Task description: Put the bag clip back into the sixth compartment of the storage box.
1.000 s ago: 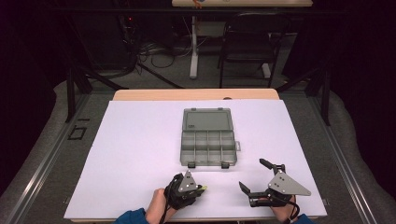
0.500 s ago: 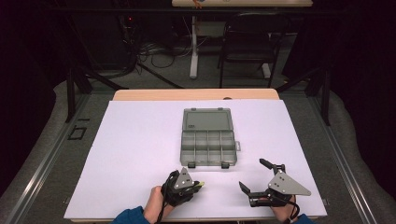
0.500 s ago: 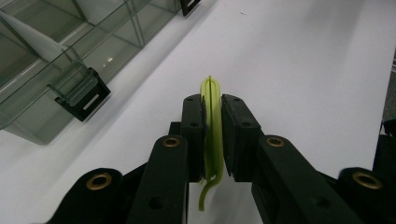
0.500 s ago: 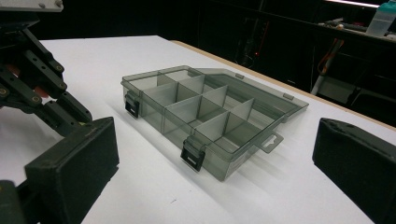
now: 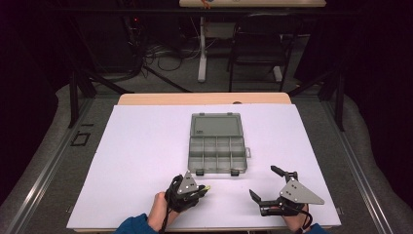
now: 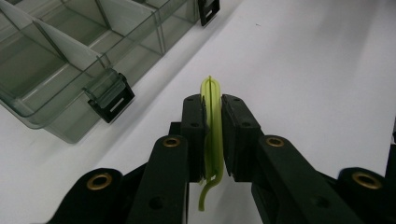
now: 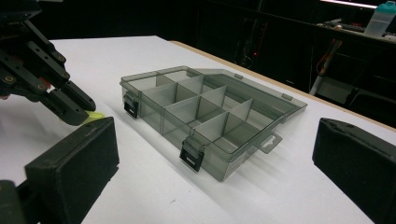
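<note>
The left claw sits low by the near edge of the bench, held in a hand, and points toward the right side. It pinches a thin yellow-green loop between its pads. The loop stands on edge, its long way running along the jaws, with its tip sticking out in front. The right claw rests near the bench's right corner, spread wide and holding nothing. An open clear box with little compartments lies just past both claws. The bench is white, and the room behind is dark.
</note>
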`<state>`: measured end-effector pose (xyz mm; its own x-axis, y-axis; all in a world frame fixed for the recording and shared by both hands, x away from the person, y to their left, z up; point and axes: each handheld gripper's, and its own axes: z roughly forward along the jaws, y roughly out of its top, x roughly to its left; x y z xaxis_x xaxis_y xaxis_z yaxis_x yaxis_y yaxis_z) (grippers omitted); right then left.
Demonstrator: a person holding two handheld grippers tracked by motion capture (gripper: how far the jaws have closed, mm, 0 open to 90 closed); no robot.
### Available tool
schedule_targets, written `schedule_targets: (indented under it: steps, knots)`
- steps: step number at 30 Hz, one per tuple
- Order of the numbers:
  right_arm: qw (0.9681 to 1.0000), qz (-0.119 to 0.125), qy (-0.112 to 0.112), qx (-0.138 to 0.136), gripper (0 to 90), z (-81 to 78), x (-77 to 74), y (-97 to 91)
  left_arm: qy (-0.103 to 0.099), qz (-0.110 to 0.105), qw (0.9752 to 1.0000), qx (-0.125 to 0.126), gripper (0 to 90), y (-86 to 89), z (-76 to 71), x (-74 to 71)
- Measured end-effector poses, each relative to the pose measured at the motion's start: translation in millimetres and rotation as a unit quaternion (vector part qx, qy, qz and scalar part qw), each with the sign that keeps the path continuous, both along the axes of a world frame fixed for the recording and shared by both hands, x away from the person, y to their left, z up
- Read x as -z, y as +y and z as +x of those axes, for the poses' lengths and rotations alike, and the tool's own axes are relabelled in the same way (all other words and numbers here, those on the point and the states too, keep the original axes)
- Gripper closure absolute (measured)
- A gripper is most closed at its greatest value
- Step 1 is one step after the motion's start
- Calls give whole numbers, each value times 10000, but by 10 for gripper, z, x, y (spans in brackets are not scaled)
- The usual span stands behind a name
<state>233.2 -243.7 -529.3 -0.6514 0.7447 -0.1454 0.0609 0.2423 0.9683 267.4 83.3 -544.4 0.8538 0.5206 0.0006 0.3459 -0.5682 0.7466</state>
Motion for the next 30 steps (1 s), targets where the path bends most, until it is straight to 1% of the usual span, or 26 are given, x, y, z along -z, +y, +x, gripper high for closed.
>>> schedule_targets:
  steps: [2,7,9,16,19,21,23,27,30]
  knots:
    - [10000,-36,29,10,0,-5,-3,-4,-57,-19,10000,-13,801,6,2,-14]
    - [10000,-19,9,1,0,-2,1,1,-67,-49,9999,-58,801,27,15,-55]
    - [10000,-24,5,3,0,-2,0,2,-105,-49,9999,-64,801,38,23,-80]
    - [10000,-56,21,15,0,0,3,3,-203,-149,9996,-115,800,57,44,-161]
    - [10000,-76,37,15,0,0,4,6,-217,-167,9995,-129,800,59,58,-202]
    - [10000,-57,33,9,0,4,7,11,-259,-187,9994,-141,800,60,67,-217]
    - [10000,-69,31,6,0,4,6,13,-247,-201,9994,-166,800,56,76,-226]
    - [10000,-82,44,10,0,6,9,15,-294,-165,9993,-168,800,46,95,-243]
    - [10000,-72,50,12,0,4,8,15,-271,-191,9993,-176,800,34,113,-248]
